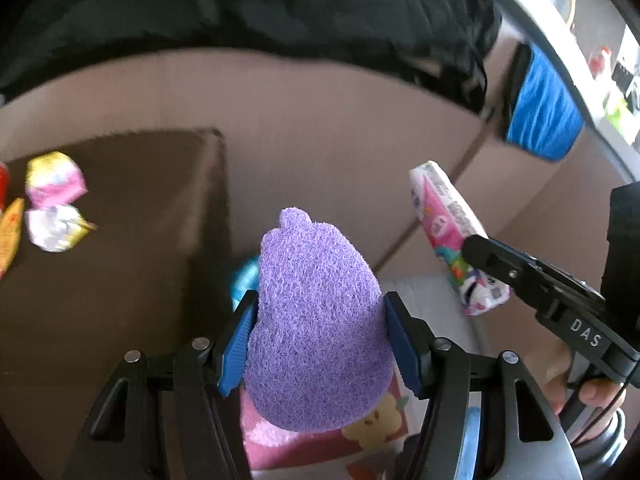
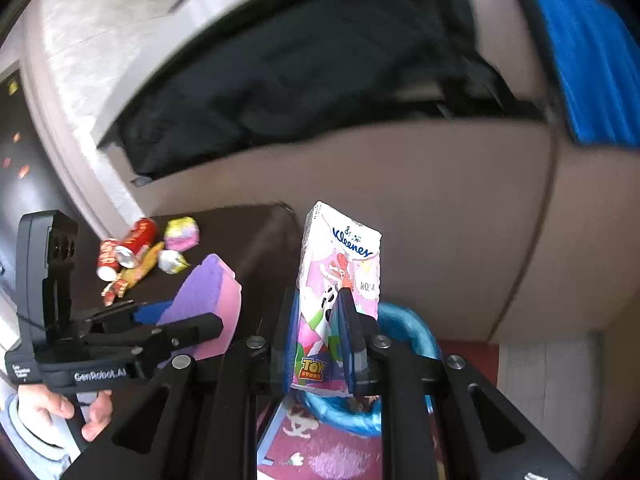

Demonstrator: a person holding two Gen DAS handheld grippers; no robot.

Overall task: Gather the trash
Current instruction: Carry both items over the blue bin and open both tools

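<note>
My left gripper (image 1: pixel 320 320) is shut on a purple and pink sponge (image 1: pixel 316 320), held in the air beside the dark table (image 1: pixel 132 280); it also shows in the right wrist view (image 2: pixel 208 300). My right gripper (image 2: pixel 320 336) is shut on a Kleenex tissue pack (image 2: pixel 336 280), also seen in the left wrist view (image 1: pixel 452 236). Crumpled wrappers (image 1: pixel 54 180) lie on the table's left part. Two red cans (image 2: pixel 128 244) and a yellow wrapper (image 2: pixel 140 268) lie with them. A blue-lined bin rim (image 2: pixel 404 328) sits below the tissue pack.
A beige sofa (image 1: pixel 320 120) with a black garment (image 1: pixel 260 4) and a blue cloth (image 1: pixel 540 108) stands behind. A pink patterned rug (image 2: pixel 332 448) lies underneath. The table's corner (image 2: pixel 280 212) is close to both grippers.
</note>
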